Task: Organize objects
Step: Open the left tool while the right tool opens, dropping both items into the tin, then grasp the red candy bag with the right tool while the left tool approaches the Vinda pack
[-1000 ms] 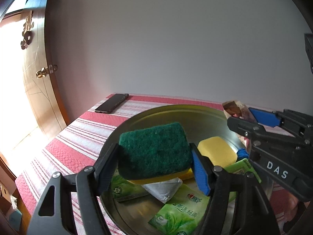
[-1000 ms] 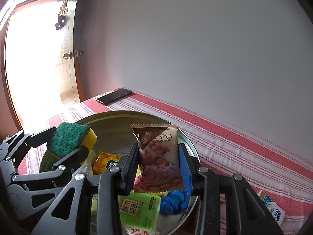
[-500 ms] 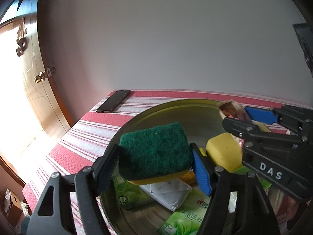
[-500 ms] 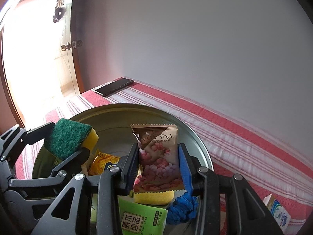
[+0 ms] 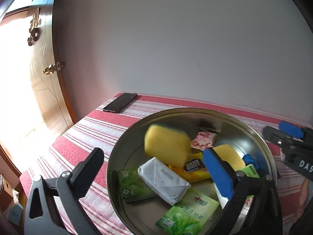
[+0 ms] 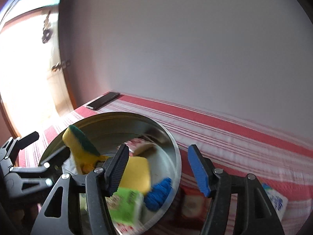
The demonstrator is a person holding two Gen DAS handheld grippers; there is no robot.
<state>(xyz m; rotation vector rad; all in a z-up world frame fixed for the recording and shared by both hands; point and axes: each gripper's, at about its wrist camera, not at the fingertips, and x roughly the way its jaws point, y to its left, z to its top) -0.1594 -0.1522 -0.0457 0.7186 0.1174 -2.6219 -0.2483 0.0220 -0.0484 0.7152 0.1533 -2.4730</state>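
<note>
A round metal basin (image 5: 121, 148) stands on the striped cloth. My left gripper (image 5: 154, 162) is open above its near edge. The green-backed yellow sponge (image 5: 166, 146) lies tilted inside the basin, blurred, free of the jaws; it also shows in the right wrist view (image 6: 78, 145). The pink snack packet (image 5: 203, 141) lies in the basin's far part. My right gripper (image 6: 158, 168) is open and empty over the basin's right rim (image 6: 176, 156); it also shows in the left wrist view (image 5: 289, 137).
The basin also holds a second yellow sponge (image 5: 230, 154), a white wrapped block (image 5: 164, 178), green tissue packs (image 5: 187, 213), a yellow packet (image 5: 193, 166) and a blue item (image 6: 158, 193). A black phone (image 5: 120, 102) lies at the table's far corner. A wooden door (image 5: 47, 74) stands at left.
Both grippers have opened. The sponge has dropped from the left gripper into the basin, and the pink snack packet has dropped from the right gripper into the basin.
</note>
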